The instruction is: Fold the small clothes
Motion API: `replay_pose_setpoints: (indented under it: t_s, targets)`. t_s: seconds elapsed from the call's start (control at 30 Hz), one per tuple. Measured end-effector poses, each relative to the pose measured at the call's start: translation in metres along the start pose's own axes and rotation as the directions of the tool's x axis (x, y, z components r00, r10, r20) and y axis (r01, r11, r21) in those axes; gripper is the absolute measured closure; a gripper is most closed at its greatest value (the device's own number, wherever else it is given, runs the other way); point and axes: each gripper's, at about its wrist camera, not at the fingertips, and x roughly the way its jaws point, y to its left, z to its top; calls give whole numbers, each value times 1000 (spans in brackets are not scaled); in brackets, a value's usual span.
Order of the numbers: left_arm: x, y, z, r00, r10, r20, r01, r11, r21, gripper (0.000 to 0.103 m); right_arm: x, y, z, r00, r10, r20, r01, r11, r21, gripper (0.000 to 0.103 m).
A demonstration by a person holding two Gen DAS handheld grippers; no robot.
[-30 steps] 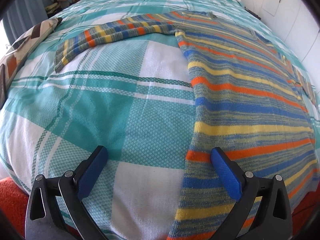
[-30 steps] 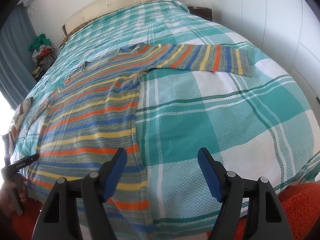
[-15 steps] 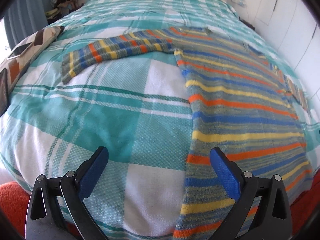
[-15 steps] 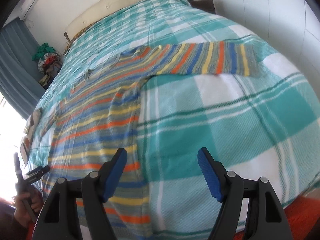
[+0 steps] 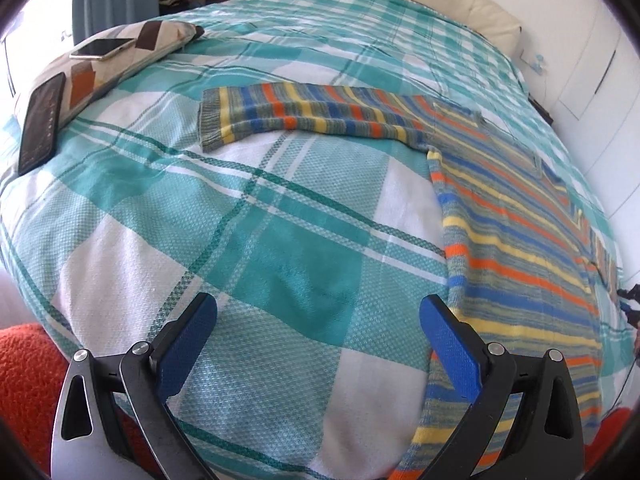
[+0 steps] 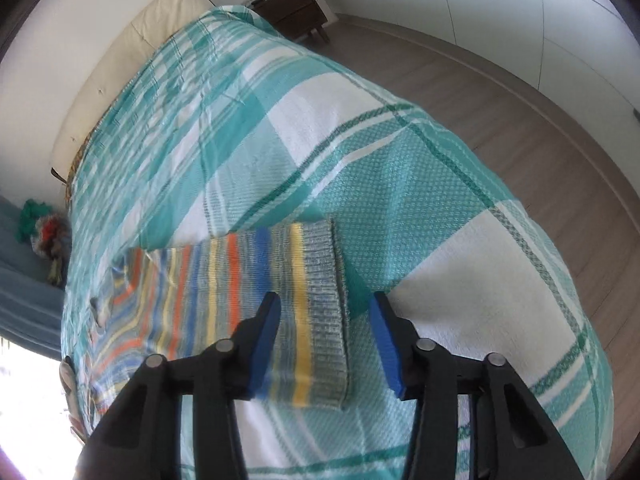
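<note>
A striped knit sweater (image 5: 516, 236), in blue, orange, yellow and grey, lies flat on the plaid bedspread (image 5: 280, 220). Its left sleeve (image 5: 304, 114) stretches out to the left. My left gripper (image 5: 318, 316) is open and empty above the bedspread, its right finger at the sweater's left hem edge. In the right wrist view my right gripper (image 6: 325, 310) is open, low over the grey cuff (image 6: 326, 300) of the other sleeve (image 6: 224, 292), with the cuff between its fingers.
A patterned pillow (image 5: 120, 50) at the left carries a phone (image 5: 102, 48) and a dark remote (image 5: 40, 120). An orange rug (image 5: 28, 380) lies at the bed's foot. A wooden floor (image 6: 500, 92) and a nightstand (image 6: 292, 10) show at the right.
My right gripper has swung from the sweater's hem to the right sleeve cuff and dropped close to it. My left gripper has shifted left and turned toward the left sleeve.
</note>
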Motion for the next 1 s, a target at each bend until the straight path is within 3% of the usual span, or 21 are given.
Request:
replay_pose_setpoints:
  t_s: [0.07, 0.1, 0.23, 0.33, 0.4, 0.5, 0.67, 0.73, 0.77, 0.83, 1.0]
  targets:
    - [2, -2, -1, 1000, 14, -5, -14, 1000, 10, 1, 10, 1, 1, 999, -36, -17, 36, 999, -15, 85]
    - [3, -3, -1, 1000, 19, -6, -19, 1000, 14, 1, 12, 3, 1, 999, -44, -27, 43, 999, -25, 101]
    - [4, -5, -1, 1000, 12, -5, -11, 1000, 18, 1, -9, 25, 1, 991, -127, 36, 130, 986, -108, 101]
    - [4, -6, -1, 1000, 3, -4, -2, 1000, 20, 1, -43, 77, -2, 987, -100, 123, 126, 965, -230, 101]
    - [5, -7, -1, 1000, -4, -5, 4, 1000, 17, 1, -64, 127, -8, 989, -21, 147, 69, 941, -331, 101]
    - [6, -8, 0, 1000, -16, -3, 16, 1000, 13, 1, -76, 204, -21, 985, 143, 93, -91, 902, -422, 101]
    - [4, -5, -2, 1000, -23, 0, 23, 1000, 14, 1, -42, 320, -55, 945, 325, -40, -302, 818, -490, 101]
    - [5, -4, -4, 1000, -7, -2, 7, 1000, 19, 1, -17, 349, -65, 916, 384, -117, -390, 781, -487, 97]
    - [5, -4, -4, 1000, -2, -2, 2, 1000, 20, 1, -4, 358, -69, 913, 375, -162, -405, 776, -485, 92]
    - [5, -3, -5, 1000, -6, -2, 6, 1000, 19, 1, 7, 365, -75, 924, 338, -176, -380, 779, -498, 54]
    - [6, -3, -5, 1000, -6, -2, 6, 1000, 15, 1, -9, 329, -68, 939, 331, -96, -333, 799, -501, 52]
